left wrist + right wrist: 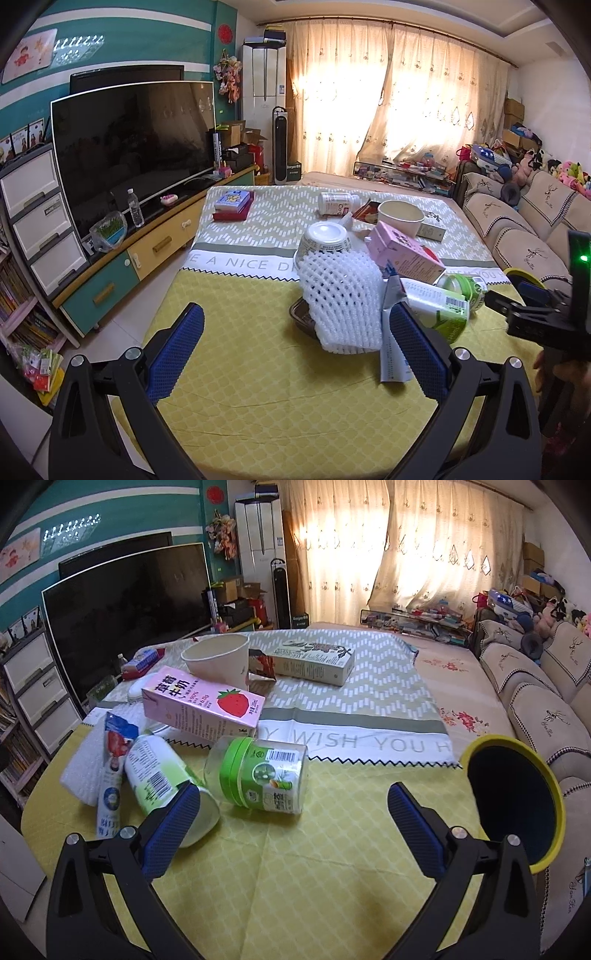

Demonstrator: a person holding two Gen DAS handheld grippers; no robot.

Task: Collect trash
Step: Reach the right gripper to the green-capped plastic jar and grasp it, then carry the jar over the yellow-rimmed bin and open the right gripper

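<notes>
Yellow-rimmed round bin (517, 805) at lower right looks empty, the clear green-lidded plastic jar (258, 775) and other litter uncollected, both hand-held grippers (295, 354) (293, 827) wide open, empty.

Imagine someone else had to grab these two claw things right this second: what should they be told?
Left gripper: open, empty, hovering above the yellow tablecloth, aimed at the white foam net.
Right gripper: open, empty, facing the clear jar with the green lid, which lies on its side.
Bin: yellow rim, dark inside, at the table's right edge; whether anything is in it cannot be told.
Still on the table: pink strawberry milk carton, paper bowl, tipped green-and-white cup, toothpaste tube, long box, white bottle.
Nothing is held now; every piece listed still needs collecting.
</notes>
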